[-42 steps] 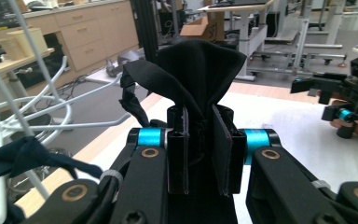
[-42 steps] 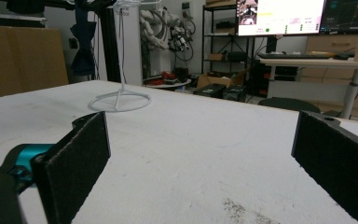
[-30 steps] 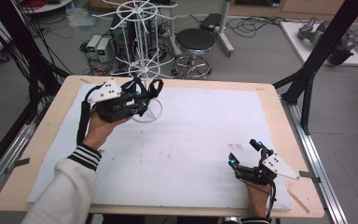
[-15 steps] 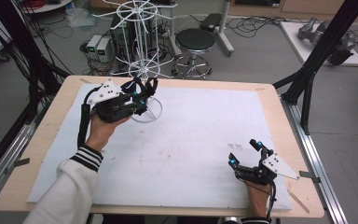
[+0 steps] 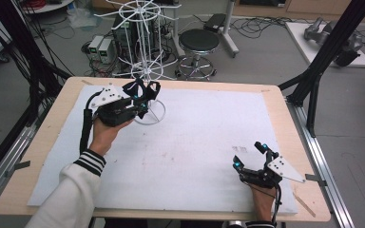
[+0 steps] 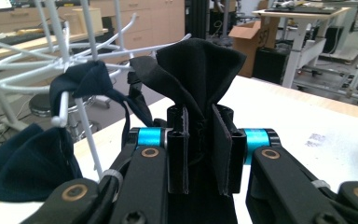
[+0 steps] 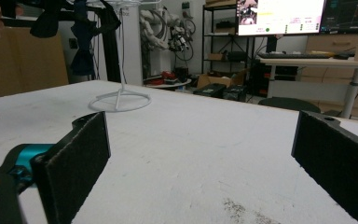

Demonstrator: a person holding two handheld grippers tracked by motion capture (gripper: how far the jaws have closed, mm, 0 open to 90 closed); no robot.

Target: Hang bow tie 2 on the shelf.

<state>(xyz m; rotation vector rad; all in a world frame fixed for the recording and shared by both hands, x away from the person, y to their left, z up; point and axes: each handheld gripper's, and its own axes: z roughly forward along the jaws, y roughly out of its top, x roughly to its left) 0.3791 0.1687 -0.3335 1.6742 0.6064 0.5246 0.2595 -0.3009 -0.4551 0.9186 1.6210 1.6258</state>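
A white wire rack stands at the table's far left, its ring base on the white mat. My left gripper hovers beside the rack's pole, shut on a black cloth. In the left gripper view the jaws pinch that black cloth, which fans upward next to a rack arm. A navy cloth hangs on that arm. My right gripper rests low at the front right, open, with nothing between its pads.
The wooden table carries a white mat. A small printed mark lies by the right gripper. The rack base and hanging dark cloths show far off in the right gripper view. A stool stands behind the table.
My left gripper with the black cloth has edged slightly leftward by the rack. The right gripper has stayed still.
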